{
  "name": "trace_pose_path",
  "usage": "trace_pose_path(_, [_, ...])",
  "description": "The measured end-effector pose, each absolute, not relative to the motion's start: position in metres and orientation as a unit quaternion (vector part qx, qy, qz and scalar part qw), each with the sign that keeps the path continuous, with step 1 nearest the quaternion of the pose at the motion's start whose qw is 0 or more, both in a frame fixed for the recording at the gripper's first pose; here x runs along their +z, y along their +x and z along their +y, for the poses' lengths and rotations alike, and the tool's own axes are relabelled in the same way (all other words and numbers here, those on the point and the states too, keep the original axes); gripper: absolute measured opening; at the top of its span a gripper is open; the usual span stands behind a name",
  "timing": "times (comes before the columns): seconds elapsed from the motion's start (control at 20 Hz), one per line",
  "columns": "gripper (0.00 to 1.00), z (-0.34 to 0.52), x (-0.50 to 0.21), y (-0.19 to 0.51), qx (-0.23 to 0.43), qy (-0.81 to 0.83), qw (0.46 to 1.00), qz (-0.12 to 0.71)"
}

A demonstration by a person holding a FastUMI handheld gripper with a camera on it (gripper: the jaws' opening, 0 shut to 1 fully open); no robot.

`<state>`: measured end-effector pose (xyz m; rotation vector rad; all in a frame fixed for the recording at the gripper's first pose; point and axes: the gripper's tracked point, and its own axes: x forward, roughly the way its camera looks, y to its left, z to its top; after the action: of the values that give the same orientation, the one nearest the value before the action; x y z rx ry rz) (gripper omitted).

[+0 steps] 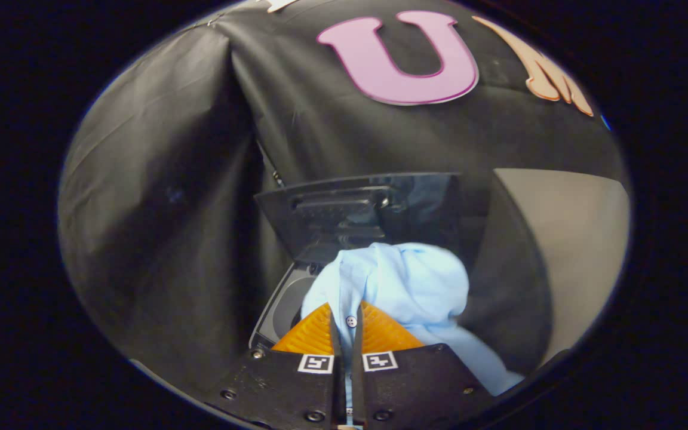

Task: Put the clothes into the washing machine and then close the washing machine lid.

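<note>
the claw (346, 319) is gripping a light blue shirt (407, 286), both fingers (311, 334) pressing on a buttoned fold of its cloth. the shirt is bunching up just ahead of the fingers and trailing down beside them. just beyond the shirt, the washing machine (272, 310) is standing with its opening partly showing, and its dark lid (350, 209) is standing raised behind the shirt.

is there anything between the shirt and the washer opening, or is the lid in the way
Nothing visible blocks it. The hand-held gripper is shut on the light blue shirt, which hangs just ahead of the fingers, over the washing machine opening. The lid stands raised behind the opening, against the black cloth wall, not across it.
</note>
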<state>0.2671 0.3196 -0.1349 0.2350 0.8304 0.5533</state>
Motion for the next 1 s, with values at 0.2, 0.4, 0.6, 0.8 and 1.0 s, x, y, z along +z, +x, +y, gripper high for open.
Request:
trace_pose_path(0.2, [0.04, 0.365, -0.170, 0.259, 0.286, 0.074, 0.859, 0.419])
trace_pose_path(0.4, [0.13, 0.385, -0.212, 0.257, 0.272, 0.062, 0.843, 0.459])
trace_pose_path(0.6, [0.32, 0.389, -0.225, 0.271, 0.265, 0.050, 0.850, 0.452])
trace_pose_path(0.8, [0.30, 0.386, -0.208, 0.285, 0.261, 0.066, 0.861, 0.431])
trace_pose_path(1.0, [0.30, 0.381, -0.170, 0.311, 0.255, 0.075, 0.886, 0.381])
